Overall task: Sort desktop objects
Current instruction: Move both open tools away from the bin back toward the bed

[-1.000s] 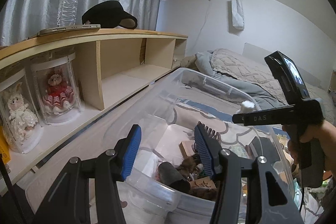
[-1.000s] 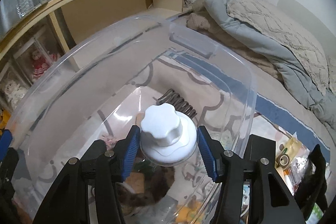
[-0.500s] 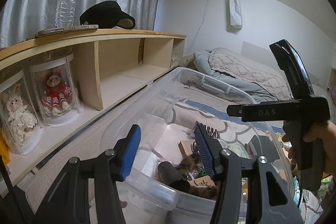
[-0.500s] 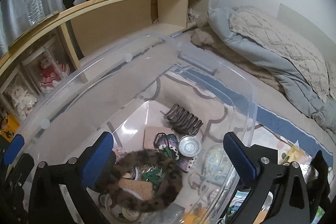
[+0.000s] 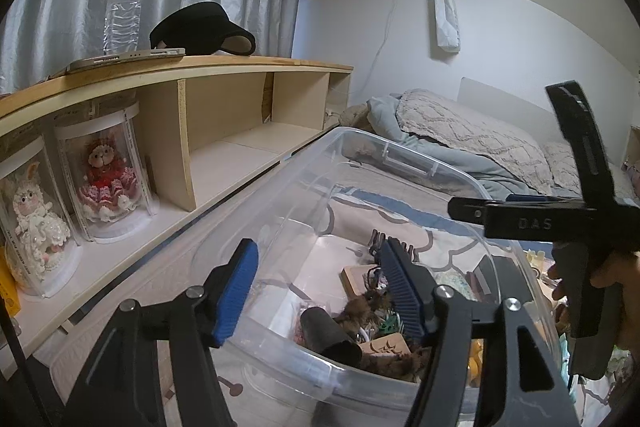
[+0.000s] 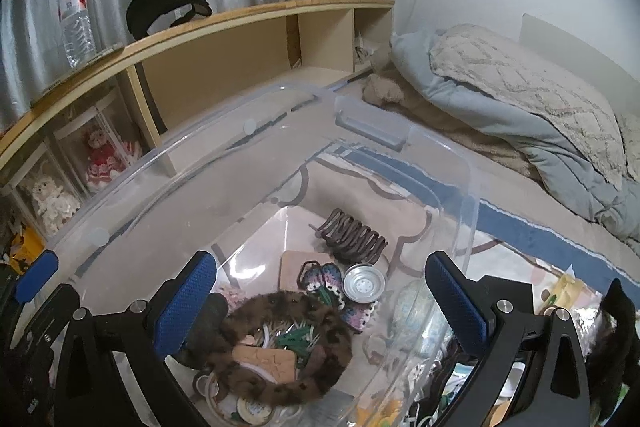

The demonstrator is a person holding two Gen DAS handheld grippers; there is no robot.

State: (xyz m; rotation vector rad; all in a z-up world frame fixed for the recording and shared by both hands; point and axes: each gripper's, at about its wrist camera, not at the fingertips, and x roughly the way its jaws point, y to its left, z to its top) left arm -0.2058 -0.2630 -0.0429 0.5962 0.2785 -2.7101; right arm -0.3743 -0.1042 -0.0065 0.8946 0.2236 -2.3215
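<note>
Both tongs empty: right tongs point(image 6: 320, 301) spread wide above clear bin point(image 6: 168, 163), left tongs point(image 5: 320, 291) just widened over its near rim. Clutter inside bin, below. Shelf point(image 5: 224, 67) left, bed point(image 6: 520, 95) beyond.

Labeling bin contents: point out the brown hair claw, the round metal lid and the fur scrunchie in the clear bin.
brown hair claw point(image 6: 354, 235), right wrist view, middle of its teeth
round metal lid point(image 6: 364, 283), right wrist view, centre of the disc
fur scrunchie point(image 6: 328, 331), right wrist view, right side of the loop
</note>
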